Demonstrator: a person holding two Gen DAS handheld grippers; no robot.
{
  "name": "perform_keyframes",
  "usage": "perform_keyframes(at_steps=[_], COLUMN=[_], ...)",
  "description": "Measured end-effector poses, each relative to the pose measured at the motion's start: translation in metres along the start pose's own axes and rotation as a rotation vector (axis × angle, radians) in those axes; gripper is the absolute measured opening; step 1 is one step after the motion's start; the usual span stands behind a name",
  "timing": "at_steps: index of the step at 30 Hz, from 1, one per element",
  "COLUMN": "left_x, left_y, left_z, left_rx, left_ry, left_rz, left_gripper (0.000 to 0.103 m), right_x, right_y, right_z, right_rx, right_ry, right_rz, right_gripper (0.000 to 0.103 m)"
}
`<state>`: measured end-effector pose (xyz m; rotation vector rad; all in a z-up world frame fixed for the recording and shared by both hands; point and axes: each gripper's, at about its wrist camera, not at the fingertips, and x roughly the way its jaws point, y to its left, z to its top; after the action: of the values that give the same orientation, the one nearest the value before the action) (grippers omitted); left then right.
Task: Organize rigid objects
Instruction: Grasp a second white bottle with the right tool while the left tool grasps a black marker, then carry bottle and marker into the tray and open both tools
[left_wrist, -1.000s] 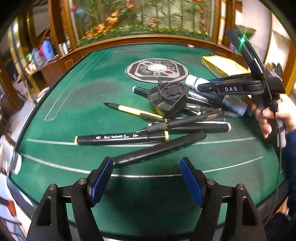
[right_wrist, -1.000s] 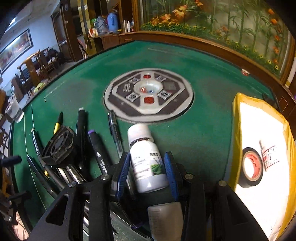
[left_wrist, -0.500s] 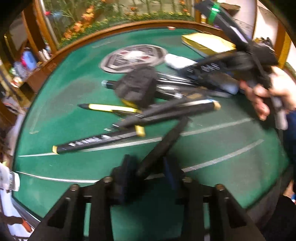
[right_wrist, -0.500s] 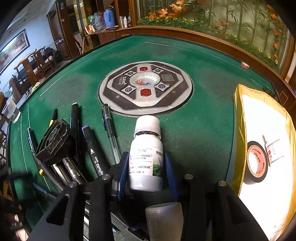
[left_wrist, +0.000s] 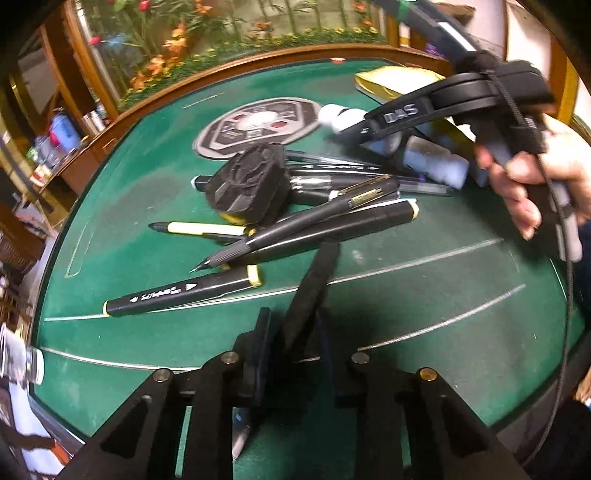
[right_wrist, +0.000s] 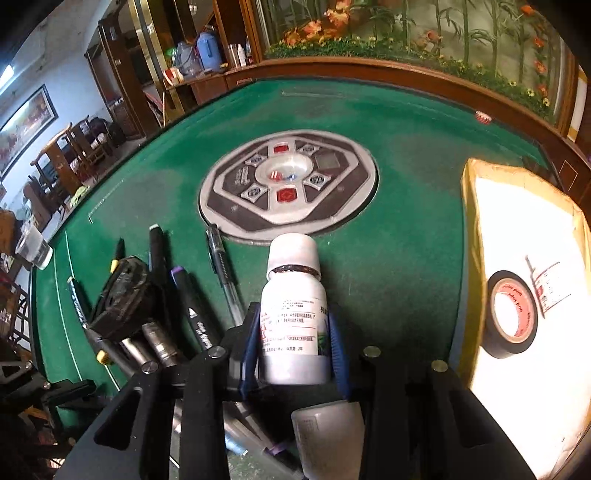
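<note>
My left gripper (left_wrist: 291, 343) is shut on a plain black marker (left_wrist: 314, 284), which points up and away from me, tilted off the green table (left_wrist: 424, 306). A pile of black pens and markers (left_wrist: 314, 221) with a black octagonal block (left_wrist: 247, 182) on it lies just beyond. My right gripper (right_wrist: 293, 339) is shut on a white labelled bottle (right_wrist: 291, 310), cap pointing away, held above the felt. That gripper and bottle also show in the left wrist view (left_wrist: 406, 114) at the upper right.
A yellow-rimmed white tray (right_wrist: 476, 221) at the right holds a black tape roll (right_wrist: 511, 314) and a small tube. A round control panel (right_wrist: 288, 184) sits in the table's middle. A second white bottle (right_wrist: 328, 439) lies under my right gripper. A glass (right_wrist: 33, 247) stands at the left edge.
My left gripper has shut on the black marker and lifted its far end off the table. My right gripper has raised the white bottle a little.
</note>
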<state>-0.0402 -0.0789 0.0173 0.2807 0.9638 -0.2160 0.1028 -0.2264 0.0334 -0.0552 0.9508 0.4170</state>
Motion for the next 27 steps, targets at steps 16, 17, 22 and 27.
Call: perform_keyframes(at_steps=[16,17,22,27], left_x=[0.001,0.003,0.007,0.005], left_y=[0.024,0.023,0.025,0.029], left_z=[0.003,0.002,-0.001,0.000], left_rx=[-0.126,-0.123,-0.128,-0.171], left_ry=[-0.016,-0.010,-0.004,-0.018], left_rz=[-0.015,-0.011,-0.014,-0.021], left_gripper=[0.016,0.016,0.016,0.015], right_x=[-0.019,-0.019,-0.020,-0.022], right_y=[0.003,0.003,0.004,0.002], right_z=[-0.001,-0.002,-0.002,-0.003], right_rx=[0.028,0.028,0.025,0.031], right_ry=[-0.041,-0.041,-0.043,-0.051], right_rz=[0.050,0.049,0.051,0.059], right_gripper=[0.033,0.033,0.033,0.033])
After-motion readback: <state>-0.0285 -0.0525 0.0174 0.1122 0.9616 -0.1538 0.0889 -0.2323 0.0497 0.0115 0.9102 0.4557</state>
